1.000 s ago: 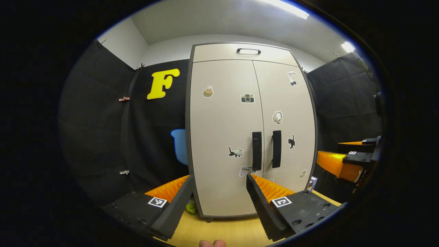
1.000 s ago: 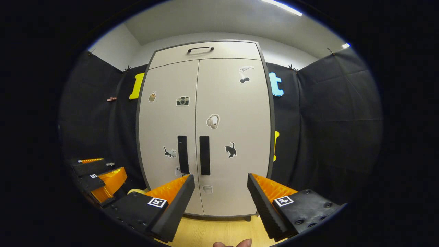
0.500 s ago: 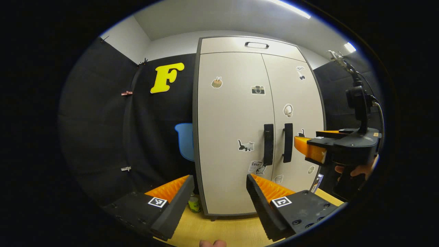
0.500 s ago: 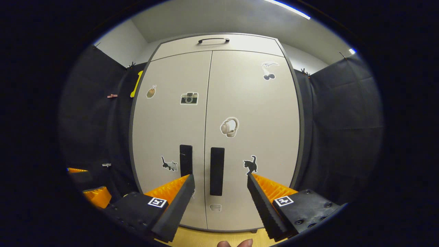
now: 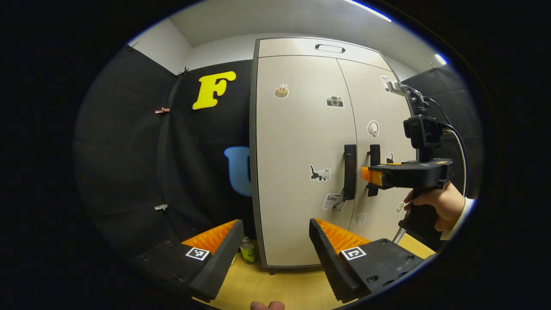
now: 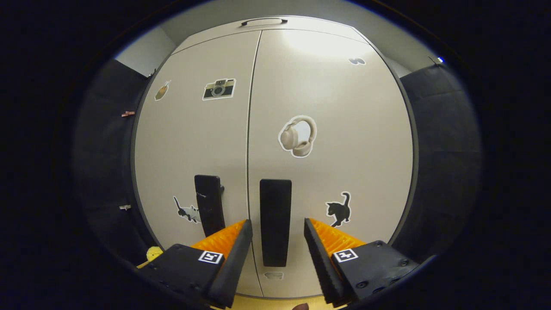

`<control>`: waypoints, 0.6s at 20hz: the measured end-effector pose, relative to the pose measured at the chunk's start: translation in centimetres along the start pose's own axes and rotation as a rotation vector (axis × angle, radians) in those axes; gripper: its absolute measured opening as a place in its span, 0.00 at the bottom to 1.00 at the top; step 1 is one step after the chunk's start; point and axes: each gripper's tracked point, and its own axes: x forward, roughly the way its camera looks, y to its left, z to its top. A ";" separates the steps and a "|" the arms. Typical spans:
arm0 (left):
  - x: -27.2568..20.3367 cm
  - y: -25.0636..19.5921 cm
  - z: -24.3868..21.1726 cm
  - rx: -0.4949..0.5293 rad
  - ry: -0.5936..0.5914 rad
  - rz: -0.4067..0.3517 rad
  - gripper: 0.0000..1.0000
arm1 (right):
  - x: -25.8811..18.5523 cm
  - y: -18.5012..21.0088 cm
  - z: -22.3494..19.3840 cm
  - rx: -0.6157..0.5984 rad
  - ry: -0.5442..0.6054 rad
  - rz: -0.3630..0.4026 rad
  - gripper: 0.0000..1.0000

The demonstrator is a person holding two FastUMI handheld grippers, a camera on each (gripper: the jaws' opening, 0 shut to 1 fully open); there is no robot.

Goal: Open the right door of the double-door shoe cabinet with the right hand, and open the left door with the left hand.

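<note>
Right door (image 6: 327, 142): closed; my right gripper (image 6: 275, 241) spread, fingers flanking its handle (image 6: 275, 221), not gripping.
Left door (image 5: 301, 150): closed; left gripper (image 5: 275, 241) spread, well back.
Left: both pulls.

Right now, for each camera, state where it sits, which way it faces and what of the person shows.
Left gripper view: rides the left gripper, held back, facing the shoe cabinet obliquely; a fingertip shows below, and a hand holds the right gripper at the right door handle.
Right gripper view: rides the right gripper, close and square to the doors, fingers either side of the right door handle.
Shared: both handles, the left door handle, and the stickers.
</note>
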 end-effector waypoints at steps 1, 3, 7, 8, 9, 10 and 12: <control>0.0 0.2 -0.1 0.000 0.003 0.003 0.95 | 0.2 0.2 -0.1 0.017 0.007 0.002 0.55; -0.1 0.5 -0.1 -0.001 0.002 0.009 0.95 | 0.6 0.3 -0.1 0.032 0.009 -0.007 0.38; -0.6 1.1 0.0 -0.007 0.002 0.027 0.95 | 0.4 0.2 -0.2 0.042 0.019 -0.020 0.28; -0.9 1.2 0.0 -0.006 0.002 0.030 0.95 | 0.4 0.0 -0.2 0.038 0.020 -0.029 0.28; -1.1 1.3 0.0 -0.003 0.002 0.034 0.95 | 0.5 0.1 -0.2 0.050 0.007 -0.037 0.24; -1.4 1.4 0.2 0.001 -0.001 0.039 0.95 | 0.3 0.1 -0.3 0.069 0.008 -0.036 0.20; -2.0 1.6 0.3 -0.001 -0.003 0.049 0.95 | 0.3 0.0 -0.4 0.075 0.034 -0.020 0.20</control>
